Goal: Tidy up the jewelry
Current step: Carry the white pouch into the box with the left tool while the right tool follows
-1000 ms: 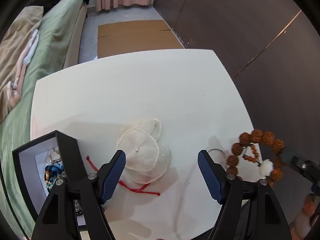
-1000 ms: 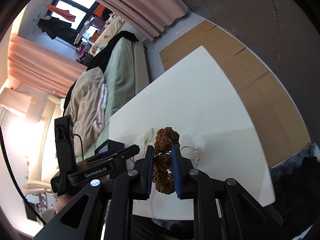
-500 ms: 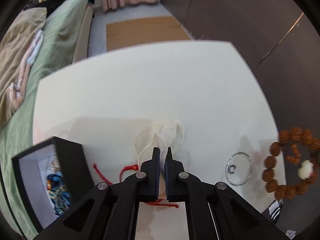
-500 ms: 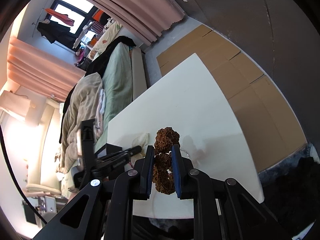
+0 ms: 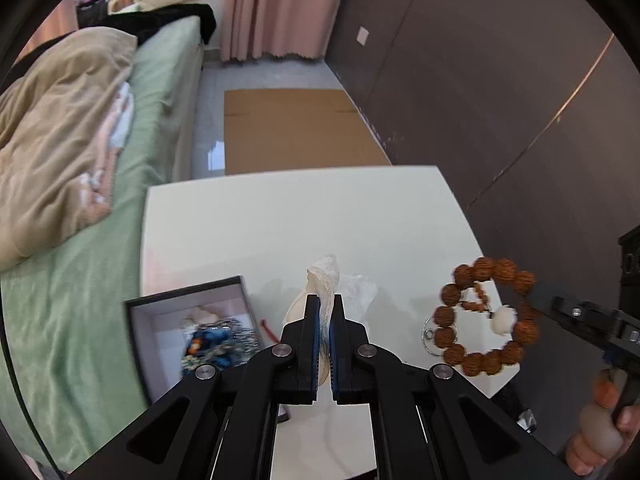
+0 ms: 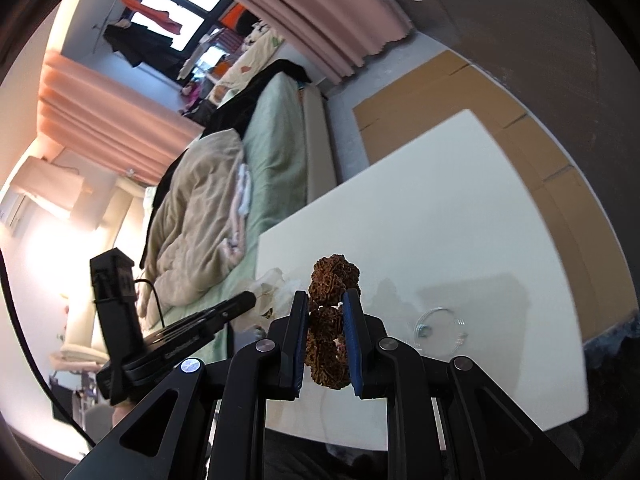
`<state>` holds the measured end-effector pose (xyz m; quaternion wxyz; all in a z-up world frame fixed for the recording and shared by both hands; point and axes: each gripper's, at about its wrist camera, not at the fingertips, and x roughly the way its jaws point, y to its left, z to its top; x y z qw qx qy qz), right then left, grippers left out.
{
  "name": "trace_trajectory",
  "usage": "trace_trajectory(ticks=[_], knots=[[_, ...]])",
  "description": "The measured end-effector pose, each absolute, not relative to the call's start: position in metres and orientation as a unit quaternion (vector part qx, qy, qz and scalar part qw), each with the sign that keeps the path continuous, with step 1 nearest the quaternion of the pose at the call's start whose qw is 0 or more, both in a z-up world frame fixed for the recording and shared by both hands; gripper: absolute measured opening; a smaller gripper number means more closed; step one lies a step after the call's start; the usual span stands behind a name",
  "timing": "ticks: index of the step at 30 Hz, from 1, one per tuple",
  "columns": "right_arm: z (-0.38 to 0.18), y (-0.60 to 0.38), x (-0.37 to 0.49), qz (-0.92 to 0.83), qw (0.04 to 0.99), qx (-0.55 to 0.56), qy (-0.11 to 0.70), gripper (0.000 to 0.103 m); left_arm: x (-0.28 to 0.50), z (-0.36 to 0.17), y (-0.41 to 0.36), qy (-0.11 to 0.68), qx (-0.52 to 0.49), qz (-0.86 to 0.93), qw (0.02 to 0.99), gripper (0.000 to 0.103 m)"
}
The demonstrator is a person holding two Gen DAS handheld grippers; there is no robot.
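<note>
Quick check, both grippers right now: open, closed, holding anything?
Left gripper: closed on the translucent white shell-disc piece, lifted off the white table.
Right gripper: closed on the brown knobbly bead bracelet.

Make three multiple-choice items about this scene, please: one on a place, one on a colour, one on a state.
1. Where does the open jewelry box stand?
A. at the table's edge nearest the bed
B. on the cardboard
C. on the bed

2. What colour are most beads of the bracelet?
A. blue
B. brown
C. green

3. What is the left gripper doing?
A. open over the table
B. shut on nothing
C. shut on the white shell piece

Answers:
1 A, the box sits on the white table beside the green bed.
2 B, brown beads with one white.
3 C, the shell piece rises between the closed fingers.
</note>
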<state>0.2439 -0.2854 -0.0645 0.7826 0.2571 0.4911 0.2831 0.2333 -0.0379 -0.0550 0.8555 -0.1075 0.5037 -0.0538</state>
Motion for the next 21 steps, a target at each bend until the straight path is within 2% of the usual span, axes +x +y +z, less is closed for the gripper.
trace_trajectory(ticks=[8, 16, 17, 19, 20, 21], knots=[[-0.054, -0.242, 0.241, 0.313, 0.777, 0.237, 0.492, 0.019, 0.207, -0.035, -0.002, 0.483, -0.117, -0.032, 0.867, 0.004], [-0.047, -0.207, 0.234, 0.335, 0.771, 0.218, 0.496, 0.019, 0.194, -0.037, 0.029, 0.491, -0.149, -0.009, 0.858, 0.005], [-0.046, -0.204, 0.233, 0.336, 0.771, 0.216, 0.497, 0.019, 0.192, -0.037, 0.030, 0.490, -0.150, -0.008, 0.859, 0.009], [-0.045, -0.199, 0.232, 0.339, 0.770, 0.211, 0.498, 0.019, 0.188, -0.035, 0.033, 0.485, -0.152, -0.008, 0.861, 0.040], [-0.044, -0.198, 0.231, 0.341, 0.769, 0.209, 0.498, 0.019, 0.187, -0.034, 0.036, 0.480, -0.157, -0.008, 0.863, 0.077], [-0.043, -0.195, 0.231, 0.342, 0.769, 0.207, 0.498, 0.019, 0.183, -0.031, 0.040, 0.470, -0.165, -0.002, 0.867, 0.091]])
